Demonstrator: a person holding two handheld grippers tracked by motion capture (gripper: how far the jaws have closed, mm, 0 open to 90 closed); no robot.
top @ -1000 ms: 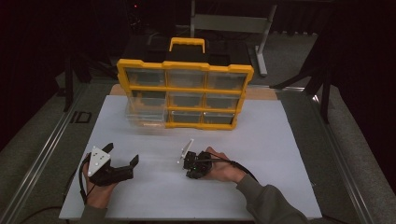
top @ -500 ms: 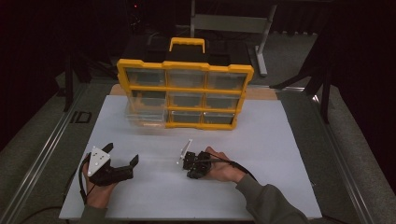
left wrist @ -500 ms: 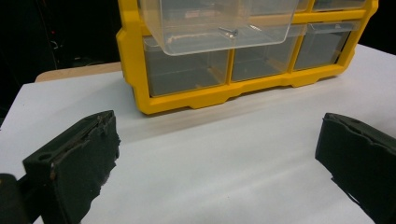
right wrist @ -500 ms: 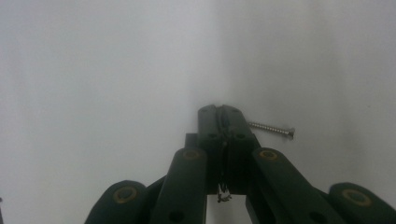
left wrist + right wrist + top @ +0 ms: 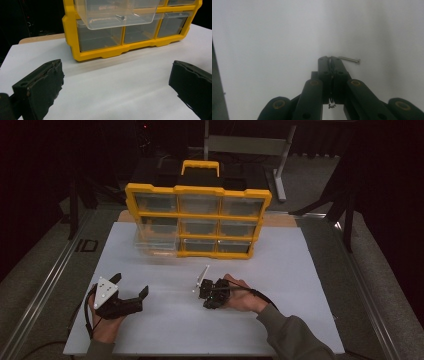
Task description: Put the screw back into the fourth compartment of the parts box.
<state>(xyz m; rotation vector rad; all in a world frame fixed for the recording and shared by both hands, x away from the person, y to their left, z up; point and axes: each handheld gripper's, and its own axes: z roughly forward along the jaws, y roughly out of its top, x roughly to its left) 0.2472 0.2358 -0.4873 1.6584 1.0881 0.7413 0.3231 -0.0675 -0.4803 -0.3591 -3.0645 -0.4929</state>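
My right gripper (image 5: 204,292) rests low on the white table (image 5: 300,285) with its jaws pressed together. In the right gripper view the right gripper (image 5: 329,58) is shut, and a small metal screw (image 5: 349,59) lies on the table just off the right side of its tips; I cannot tell whether the tips pinch its end. My left gripper (image 5: 131,285) is held at the table's front left, and in the left gripper view its two pads (image 5: 42,85) stand wide apart with nothing between them, so it is open.
A yellow organizer (image 5: 197,217) with clear drawers stands upright at the back of the table. One clear drawer (image 5: 155,240) at its left is pulled out. The same drawer (image 5: 117,10) holds a small screw (image 5: 121,17). Metal rails run along both table sides.
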